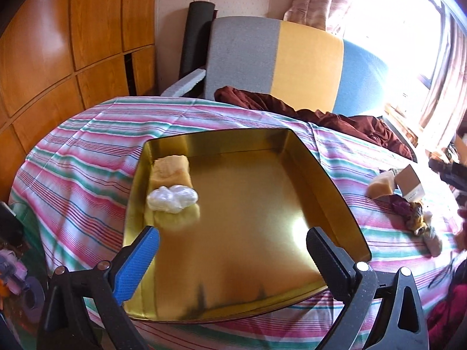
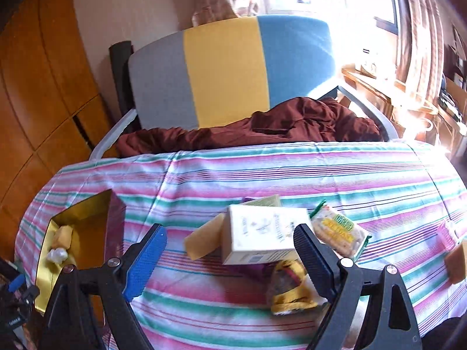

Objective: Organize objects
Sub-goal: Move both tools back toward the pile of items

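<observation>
**A:** Left wrist view first. What's hard to read?

**B:** The near edge of the gold tin tray point(image 1: 335, 180) is cut off behind my left gripper point(image 1: 232, 250). The pile at far right is blurred: I make out a yellow block point(image 1: 379, 188) and a tan box point(image 1: 410, 182), the rest is unclear. The tray's long axis runs away from the jaws. A yellow bar point(image 1: 172, 172) and a white wrapped lump point(image 1: 172, 198) sit ahead of the blue pad, against the tray's left wall. Jaws are released, nothing between them, gripper pitched down over the tray.

**A:** Right wrist view?

**B:** My right gripper point(image 2: 230, 250) is spread wide and empty, angled down at the striped cloth point(image 2: 262, 169). A cream carton point(image 2: 262, 236) lies just beyond the gap, long side across the jaws. A yellow wedge point(image 2: 204, 240) touches its left side. A snack packet point(image 2: 338, 232) sits beyond the black pad. A crumpled yellow wrapper point(image 2: 287, 288), partly hidden by that finger, is nearer. The tray point(image 2: 84, 213) is left of the blue pad, clipped by it.
</observation>
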Action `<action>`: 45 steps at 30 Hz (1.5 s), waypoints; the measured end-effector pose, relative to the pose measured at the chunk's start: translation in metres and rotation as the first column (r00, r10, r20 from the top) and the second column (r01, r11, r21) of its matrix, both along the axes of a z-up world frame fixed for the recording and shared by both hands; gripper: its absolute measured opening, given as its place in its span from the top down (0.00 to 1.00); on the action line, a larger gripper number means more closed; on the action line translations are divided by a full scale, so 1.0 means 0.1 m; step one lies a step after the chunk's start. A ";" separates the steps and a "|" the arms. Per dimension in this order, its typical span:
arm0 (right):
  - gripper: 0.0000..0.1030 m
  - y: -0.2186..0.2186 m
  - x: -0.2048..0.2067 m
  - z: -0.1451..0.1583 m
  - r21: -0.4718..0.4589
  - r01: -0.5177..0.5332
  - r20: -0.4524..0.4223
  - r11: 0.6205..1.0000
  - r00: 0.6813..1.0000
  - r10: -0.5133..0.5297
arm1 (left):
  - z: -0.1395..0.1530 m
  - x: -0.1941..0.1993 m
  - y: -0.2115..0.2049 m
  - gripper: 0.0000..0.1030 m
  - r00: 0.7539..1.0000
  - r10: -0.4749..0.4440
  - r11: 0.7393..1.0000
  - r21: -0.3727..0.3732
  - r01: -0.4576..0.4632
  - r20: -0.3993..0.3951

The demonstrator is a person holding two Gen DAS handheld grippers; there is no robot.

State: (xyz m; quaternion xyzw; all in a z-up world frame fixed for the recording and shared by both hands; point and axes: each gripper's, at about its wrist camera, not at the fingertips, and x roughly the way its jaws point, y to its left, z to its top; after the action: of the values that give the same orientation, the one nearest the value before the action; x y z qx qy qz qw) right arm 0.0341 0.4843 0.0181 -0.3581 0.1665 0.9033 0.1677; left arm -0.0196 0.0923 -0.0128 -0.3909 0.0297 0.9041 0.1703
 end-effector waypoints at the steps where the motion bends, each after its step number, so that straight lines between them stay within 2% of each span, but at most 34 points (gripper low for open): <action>1: 0.12 0.15 -0.03 -0.02 -0.025 0.024 0.004 0.999 1.000 -0.024 | -0.01 0.01 0.03 0.02 1.000 -0.008 1.000 -0.003 0.008 0.003; 6: 0.12 0.61 -0.25 -0.23 -0.173 0.041 0.029 0.984 0.999 -0.037 | -0.07 0.04 0.13 0.02 0.999 -0.029 0.999 -0.024 0.030 0.020; 12: 0.12 0.88 -0.48 -0.58 -0.243 0.083 0.100 0.967 0.993 -0.060 | -0.10 0.05 0.22 0.02 0.999 -0.044 0.998 -0.047 0.046 0.031; 17: 0.12 0.72 -0.48 -0.68 -0.352 -0.050 0.084 0.935 0.993 0.084 | -0.11 0.06 0.31 0.02 0.997 -0.067 0.996 -0.056 0.069 0.032; 19: 0.12 0.57 -0.47 -0.69 -0.391 -0.128 0.072 0.911 0.983 0.169 | -0.11 0.05 0.37 0.02 0.996 -0.079 0.995 -0.058 0.081 0.034; 23: 0.12 0.27 -0.41 -0.71 -0.408 -0.241 0.083 0.881 0.951 0.299 | -0.10 0.06 0.51 0.02 0.992 -0.120 0.991 -0.062 0.122 0.031; 26: 0.12 0.20 -0.34 -0.71 -0.414 -0.266 0.074 0.871 0.943 0.324 | -0.08 0.08 0.63 0.02 0.988 -0.156 0.986 -0.063 0.157 0.025; 29: 0.12 0.27 -0.23 -0.65 -0.395 -0.237 0.045 0.888 0.960 0.276 | -0.04 0.13 0.78 0.02 0.979 -0.203 0.977 -0.065 0.204 0.016; 33: 0.12 0.53 -0.09 -0.56 -0.372 -0.134 0.001 0.919 0.989 0.145 | 0.02 0.21 1.04 0.02 0.959 -0.283 0.956 -0.076 0.282 -0.001; 37: 0.12 0.76 0.04 -0.46 -0.379 -0.066 -0.053 0.923 0.997 0.050 | 0.04 0.30 1.37 0.02 0.928 -0.374 0.925 -0.082 0.372 -0.008; 41: 0.12 0.88 0.11 -0.42 -0.386 -0.036 -0.076 0.922 0.997 0.007 | 0.02 0.38 1.74 0.02 0.885 -0.466 0.882 -0.081 0.465 0.006; 45: 0.12 0.88 0.09 -0.40 -0.360 -0.032 -0.058 0.933 0.998 0.012 | -0.06 0.46 2.13 0.02 0.834 -0.551 0.827 -0.132 0.547 0.005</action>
State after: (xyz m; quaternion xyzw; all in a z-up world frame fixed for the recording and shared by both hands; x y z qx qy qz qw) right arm 0.0428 0.5724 -0.0215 -0.3597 0.3298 0.8688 0.0845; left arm 0.0268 0.3051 -0.0192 -0.3609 0.2017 0.8195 0.3969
